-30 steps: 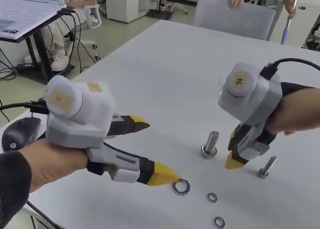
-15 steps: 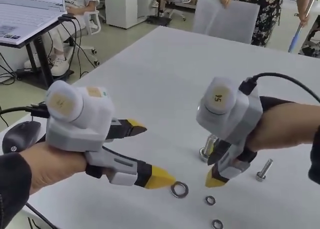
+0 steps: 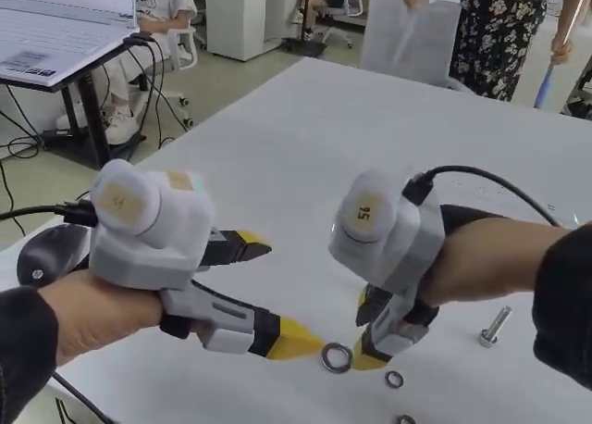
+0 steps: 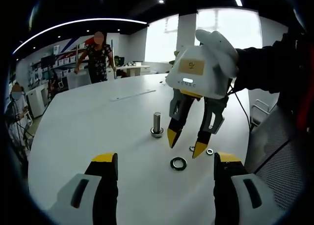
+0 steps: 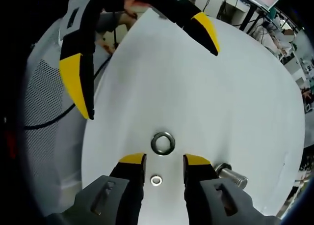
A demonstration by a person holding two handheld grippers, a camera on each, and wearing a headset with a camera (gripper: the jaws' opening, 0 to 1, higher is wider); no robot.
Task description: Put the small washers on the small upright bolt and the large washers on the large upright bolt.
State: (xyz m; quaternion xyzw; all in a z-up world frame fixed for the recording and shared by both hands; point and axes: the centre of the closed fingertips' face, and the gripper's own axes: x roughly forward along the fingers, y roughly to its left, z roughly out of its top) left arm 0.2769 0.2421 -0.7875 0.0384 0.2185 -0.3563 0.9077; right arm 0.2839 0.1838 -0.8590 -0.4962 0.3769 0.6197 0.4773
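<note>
The large flat steel washer (image 3: 336, 356) lies on the white table (image 3: 305, 146) in the head view, between the yellow-tipped left gripper (image 3: 282, 294), jaws spread wide on nothing, and the yellow-tipped right gripper (image 3: 366, 331); a small steel washer (image 3: 394, 380) sits just beside; in the left gripper view we see the right gripper's jaws parted above the washers, near the large upright steel bolt (image 4: 156, 124); in the right gripper view the small washer lies between its empty jaws; we judge it light, stiff and slippery, best pinched across its outer rim.
</note>
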